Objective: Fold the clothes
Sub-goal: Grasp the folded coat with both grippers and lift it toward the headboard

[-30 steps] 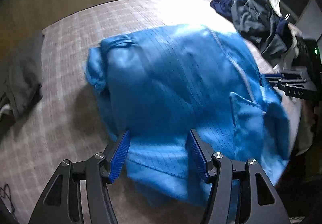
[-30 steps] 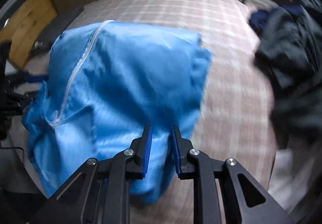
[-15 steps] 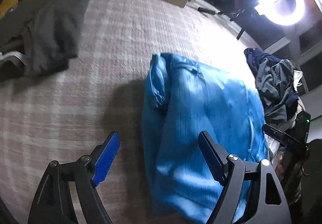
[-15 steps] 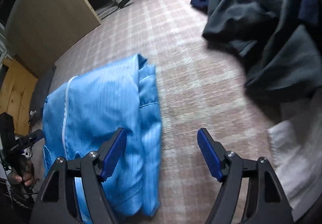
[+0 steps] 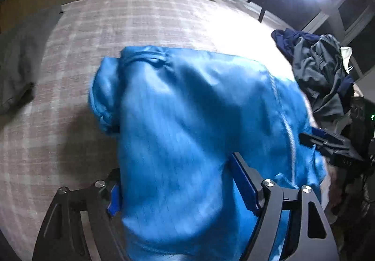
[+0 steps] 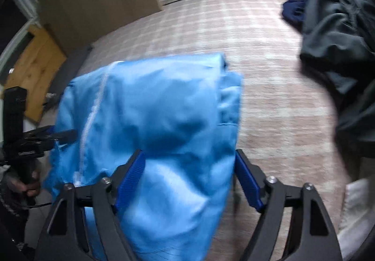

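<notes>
Left wrist view: my left gripper (image 5: 178,188) stands wide open astride the blue jacket (image 5: 199,125) on the plaid cover (image 5: 145,19); half a second ago it hung beside the fabric.

Right wrist view: my right gripper (image 6: 191,181), equally spread and gripping nothing, straddles the jacket's near edge, having moved over from bare cover; I judge both should close on all layers evenly before lifting.

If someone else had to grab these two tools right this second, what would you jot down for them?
Left hand-held gripper: jaws wide open around the near edge of the bright blue zip-front jacket, not clamped.
Right hand-held gripper: jaws also open, straddling the jacket's other near corner.
The jacket lies bunched and partly folded on the pinkish checked bedspread; its white zipper faces up.
A heap of dark grey and navy clothes waits at the far right, unfolded.
Left to do: grip, finish folding the jacket, then the heap.
</notes>
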A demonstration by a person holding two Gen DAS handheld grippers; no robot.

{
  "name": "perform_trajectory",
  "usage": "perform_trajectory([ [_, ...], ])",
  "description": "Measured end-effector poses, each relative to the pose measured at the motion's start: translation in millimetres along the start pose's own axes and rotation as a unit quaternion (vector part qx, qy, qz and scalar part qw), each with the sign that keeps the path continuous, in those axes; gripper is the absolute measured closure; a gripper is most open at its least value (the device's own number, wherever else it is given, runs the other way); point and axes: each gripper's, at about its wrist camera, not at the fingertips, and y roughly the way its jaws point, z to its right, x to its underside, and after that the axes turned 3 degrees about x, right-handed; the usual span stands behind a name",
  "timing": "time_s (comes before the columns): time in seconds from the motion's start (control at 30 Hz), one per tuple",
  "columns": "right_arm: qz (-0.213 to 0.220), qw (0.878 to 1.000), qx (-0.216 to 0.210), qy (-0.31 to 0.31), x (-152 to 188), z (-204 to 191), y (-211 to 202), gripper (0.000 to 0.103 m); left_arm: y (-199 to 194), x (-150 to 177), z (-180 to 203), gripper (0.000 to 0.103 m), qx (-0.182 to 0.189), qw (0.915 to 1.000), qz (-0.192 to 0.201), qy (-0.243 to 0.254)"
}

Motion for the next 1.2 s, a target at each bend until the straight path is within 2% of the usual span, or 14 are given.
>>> perform_trajectory([
  [0.03, 0.002, 1.000, -0.004, -0.007, -0.5, -2.2, 2.0, 0.041, 1.0, -0.9, 2.5, 0.034, -0.002, 1.0000, 0.001, 0.004],
  [0.1, 0.005, 1.000, -0.012, -0.022, -1.2, -6.6, 5.9, 0.046, 3.3, -2.1, 8.8, 0.037, -0.008, 0.9998, 0.003, 0.016],
  [0.17, 0.011, 0.999, -0.022, -0.025, -0.6, -8.8, 9.8, 0.053, 4.2, -2.5, 13.2, 0.047, -0.010, 0.9997, 0.007, 0.022],
  [0.23, 0.020, 0.999, -0.019, -0.028, 0.5, -10.5, 11.2, 0.056, 3.5, -1.8, 16.1, 0.063, -0.011, 0.9996, 0.011, 0.025],
  [0.27, 0.022, 0.999, -0.026, -0.027, 1.8, -11.3, 10.8, 0.062, 2.9, -0.9, 17.3, 0.065, -0.009, 0.9995, 0.013, 0.026],
  [0.3, 0.024, 0.999, -0.034, -0.025, 3.2, -12.1, 10.2, 0.069, 3.7, -1.0, 19.5, 0.071, -0.007, 0.9995, 0.013, 0.028],
  [0.33, 0.026, 0.998, -0.043, -0.023, 4.5, -12.9, 9.6, 0.082, 3.9, -1.2, 21.1, 0.077, -0.002, 0.9995, 0.014, 0.027],
  [0.43, 0.033, 0.997, -0.067, -0.018, 8.7, -15.2, 7.8, 0.087, 1.5, -1.2, 24.4, 0.088, 0.014, 0.9995, 0.017, 0.024],
  [0.57, 0.042, 0.993, -0.103, 0.023, 5.9, -8.2, 0.8, 0.092, -8.7, -0.4, 25.6, 0.092, 0.026, 0.9992, 0.023, 0.022],
  [0.8, 0.080, 0.990, -0.114, 0.027, -1.1, -30.6, -37.1, 0.093, -54.3, -3.7, 16.2, 0.093, 0.051, 0.9968, 0.055, 0.029],
  [0.97, 0.108, 0.987, -0.115, 0.018, -19.6, -75.7, -53.1, 0.093, -99.1, -10.4, -6.3, 0.093, 0.054, 0.9935, 0.087, 0.050],
  [1.2, 0.131, 0.982, -0.130, -0.043, -57.7, -178.5, -51.9, 0.093, -167.2, -18.0, -91.7, 0.093, 0.011, 0.9908, 0.125, 0.052],
])
